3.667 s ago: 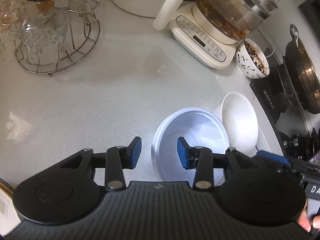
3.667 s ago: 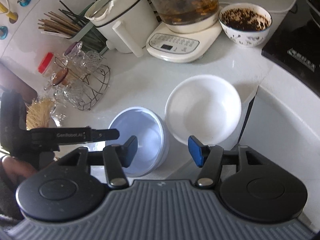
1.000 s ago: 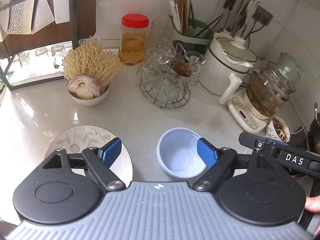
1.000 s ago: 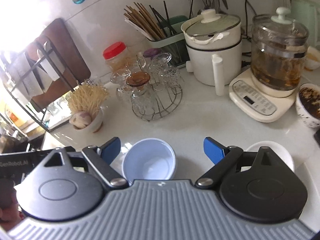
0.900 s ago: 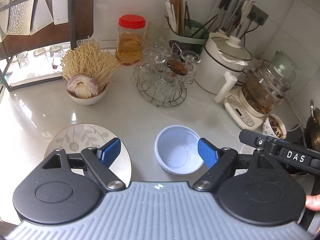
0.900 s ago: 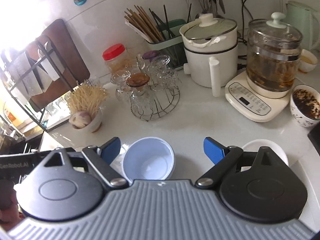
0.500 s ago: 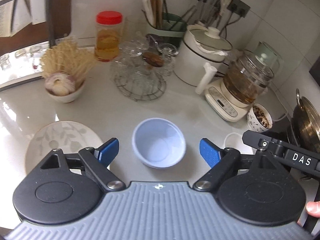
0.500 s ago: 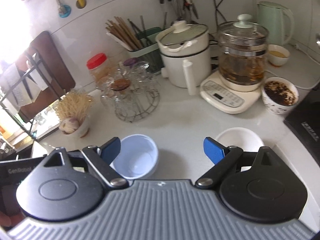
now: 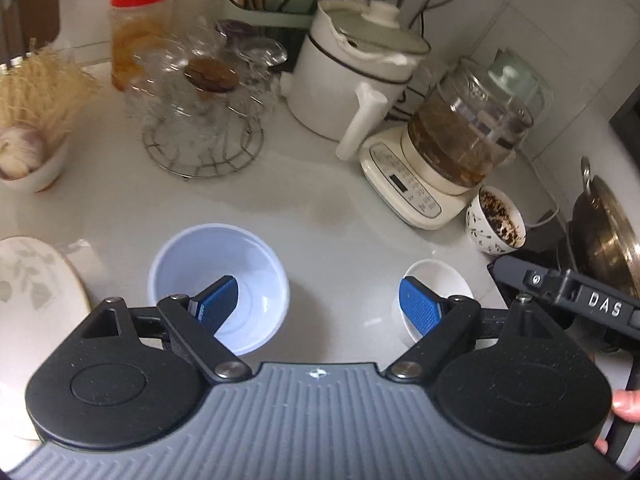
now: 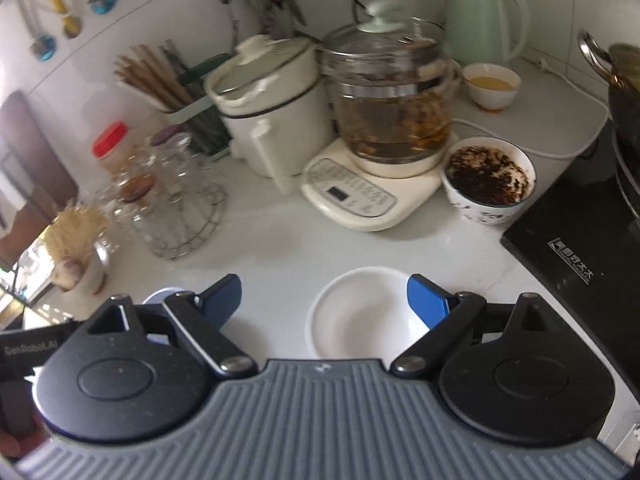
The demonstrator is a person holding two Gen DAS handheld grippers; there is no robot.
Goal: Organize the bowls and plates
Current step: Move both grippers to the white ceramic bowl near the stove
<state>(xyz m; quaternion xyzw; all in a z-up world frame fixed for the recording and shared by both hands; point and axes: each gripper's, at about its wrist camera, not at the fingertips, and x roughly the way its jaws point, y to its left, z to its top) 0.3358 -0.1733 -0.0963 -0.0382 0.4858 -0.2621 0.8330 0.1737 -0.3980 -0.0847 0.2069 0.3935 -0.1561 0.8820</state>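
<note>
Hovering above the pale grey stone surface [image 9: 328,216], the left hand-held gripper [image 9: 318,304] has its blue-padded fingers spread wide and holds nothing. Its left finger hangs over the pale blue round plastic bowl [image 9: 224,256], which sits upright on the surface, while its right finger overlaps the near edge of the small white shallow ceramic dish [image 9: 444,280]. Off to the far left of this hand-held gripper lies the cream round plate with a grey leaf pattern [image 9: 32,280], partly hidden behind the gripper body.

Over on the other side, the right hand-held gripper [image 10: 324,300] is spread wide too, empty. The small white shallow dish [image 10: 360,316] sits between its fingers, closer to the right one, flat on the surface [image 10: 288,256]. A sliver of the pale blue bowl [image 10: 162,293] peeks out behind its left finger.

Ahead of both hand-held grippers stand the glass kettle on its cream electric base [image 9: 452,148], the white lidded cooker pot [image 9: 352,84] and the wire rack of clear glasses [image 9: 200,96]. A patterned white bowl filled with dark bits [image 10: 488,184] sits ahead and to the right.
</note>
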